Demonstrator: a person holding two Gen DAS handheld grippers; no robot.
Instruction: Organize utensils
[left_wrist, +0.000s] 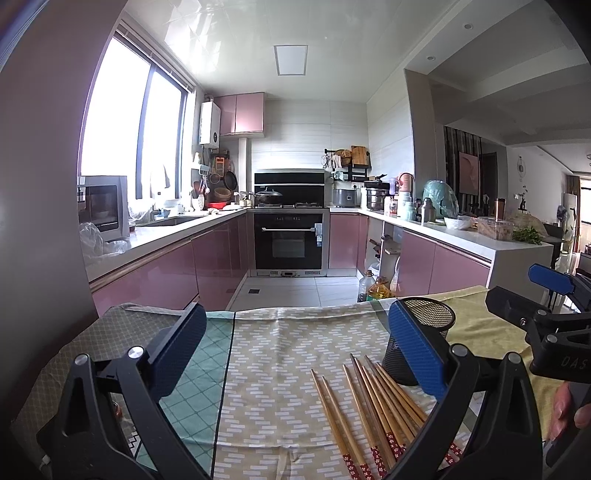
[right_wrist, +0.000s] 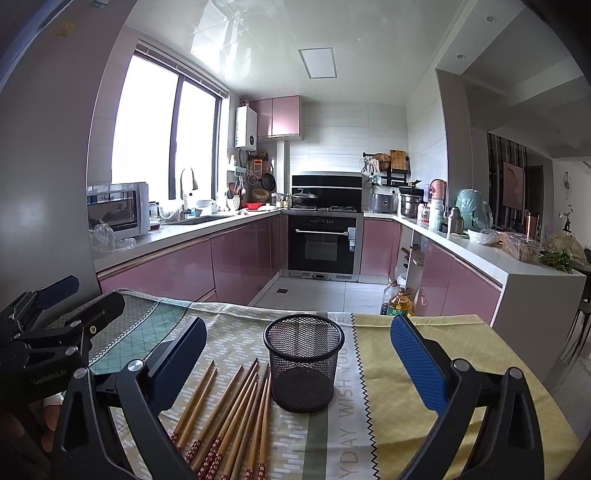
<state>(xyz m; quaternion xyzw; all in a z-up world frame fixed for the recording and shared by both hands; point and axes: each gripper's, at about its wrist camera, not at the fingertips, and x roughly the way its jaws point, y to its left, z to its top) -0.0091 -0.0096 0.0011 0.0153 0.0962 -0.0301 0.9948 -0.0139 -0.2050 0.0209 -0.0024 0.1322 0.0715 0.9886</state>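
Note:
Several wooden chopsticks (left_wrist: 373, 410) with red patterned ends lie side by side on the patterned tablecloth (left_wrist: 280, 354), tips pointing away. They also show in the right wrist view (right_wrist: 229, 417). A black mesh holder (right_wrist: 303, 362) stands upright and empty just right of them, seen also in the left wrist view (left_wrist: 424, 332). My left gripper (left_wrist: 295, 347) is open and empty above the cloth, left of the chopsticks. My right gripper (right_wrist: 299, 354) is open and empty, its jaws wide on either side of the holder. Each gripper shows at the edge of the other's view.
The table's far edge (right_wrist: 295, 312) drops to a tiled kitchen floor. Oil bottles (right_wrist: 397, 299) stand on the floor by the pink cabinets. An oven (right_wrist: 321, 243) and cluttered counters lie beyond.

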